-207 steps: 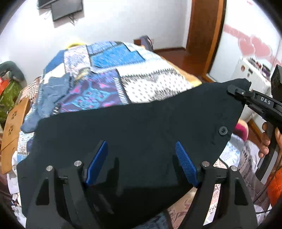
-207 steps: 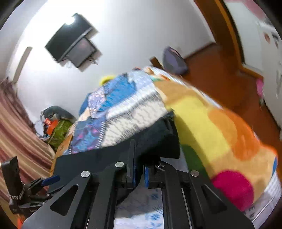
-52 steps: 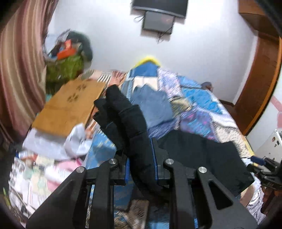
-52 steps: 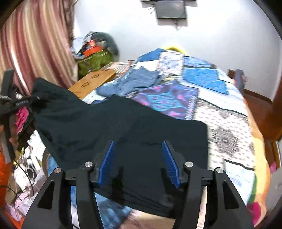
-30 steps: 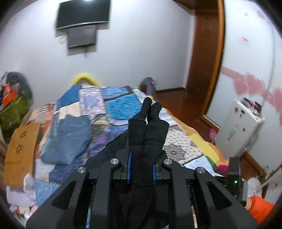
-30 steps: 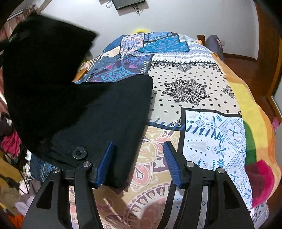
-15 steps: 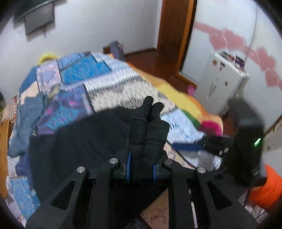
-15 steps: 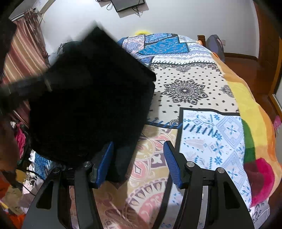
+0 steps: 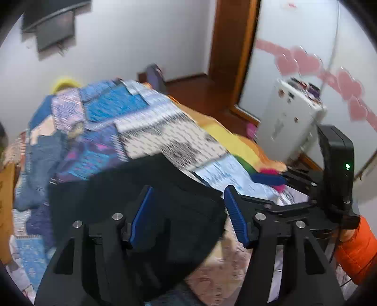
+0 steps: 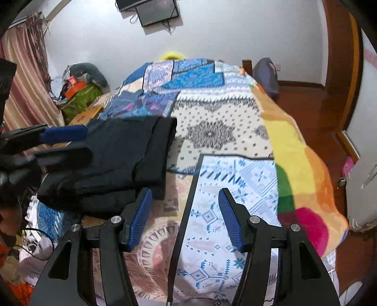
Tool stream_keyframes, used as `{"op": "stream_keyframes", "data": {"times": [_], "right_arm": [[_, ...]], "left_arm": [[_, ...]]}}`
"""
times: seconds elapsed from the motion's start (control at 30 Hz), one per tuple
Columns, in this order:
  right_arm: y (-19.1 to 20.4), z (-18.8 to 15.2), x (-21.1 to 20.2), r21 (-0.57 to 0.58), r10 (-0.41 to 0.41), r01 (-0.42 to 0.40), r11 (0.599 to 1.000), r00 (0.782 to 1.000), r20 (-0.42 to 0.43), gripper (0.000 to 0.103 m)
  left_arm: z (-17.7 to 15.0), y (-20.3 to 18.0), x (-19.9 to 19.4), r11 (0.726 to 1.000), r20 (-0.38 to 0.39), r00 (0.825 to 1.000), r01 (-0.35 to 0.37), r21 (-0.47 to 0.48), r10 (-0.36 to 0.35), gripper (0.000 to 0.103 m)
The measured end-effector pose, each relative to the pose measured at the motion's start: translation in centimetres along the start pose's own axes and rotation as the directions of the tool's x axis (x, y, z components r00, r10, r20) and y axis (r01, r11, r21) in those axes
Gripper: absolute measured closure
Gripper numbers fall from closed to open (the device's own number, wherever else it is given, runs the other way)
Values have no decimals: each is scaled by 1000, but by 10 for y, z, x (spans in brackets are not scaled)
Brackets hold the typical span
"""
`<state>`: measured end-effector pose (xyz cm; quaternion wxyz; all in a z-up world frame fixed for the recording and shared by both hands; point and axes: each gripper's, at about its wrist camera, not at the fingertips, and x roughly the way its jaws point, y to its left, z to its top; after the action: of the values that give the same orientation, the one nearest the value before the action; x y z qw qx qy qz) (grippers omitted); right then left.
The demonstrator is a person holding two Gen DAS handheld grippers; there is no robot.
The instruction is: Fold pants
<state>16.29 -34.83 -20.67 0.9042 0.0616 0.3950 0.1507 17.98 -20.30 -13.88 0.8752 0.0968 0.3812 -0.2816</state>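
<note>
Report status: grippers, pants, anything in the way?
Left gripper open, over the pants. Right gripper open, empty, over bare quilt. Black pants folded, lying flat on the bed. Nothing on top of them.

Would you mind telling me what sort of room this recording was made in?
Most likely a home bedroom: a bed under a patchwork bedspread with the black pants lying on it, a wall-mounted television, and a striped curtain beside clutter.
</note>
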Motion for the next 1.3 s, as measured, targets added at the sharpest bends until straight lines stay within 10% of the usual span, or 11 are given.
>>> {"op": "stream_keyframes", "data": {"times": [0.43,0.93,1.3], "right_arm": [[47,20,17,-62,100,-98,993,994,38,47],[43,-3,49,-27,130,-130,991,991,-28,46],[31,18,70,-133,108,-118,984,991,-75,45]], "left_arm": [[-1,159,-22,946,-43,967,-254,-203,250,34],[-27,246,101,921,-247,960,-214,-325,136,34],[-50,251,88,939,-265,942,-267,-216,207,33]]}}
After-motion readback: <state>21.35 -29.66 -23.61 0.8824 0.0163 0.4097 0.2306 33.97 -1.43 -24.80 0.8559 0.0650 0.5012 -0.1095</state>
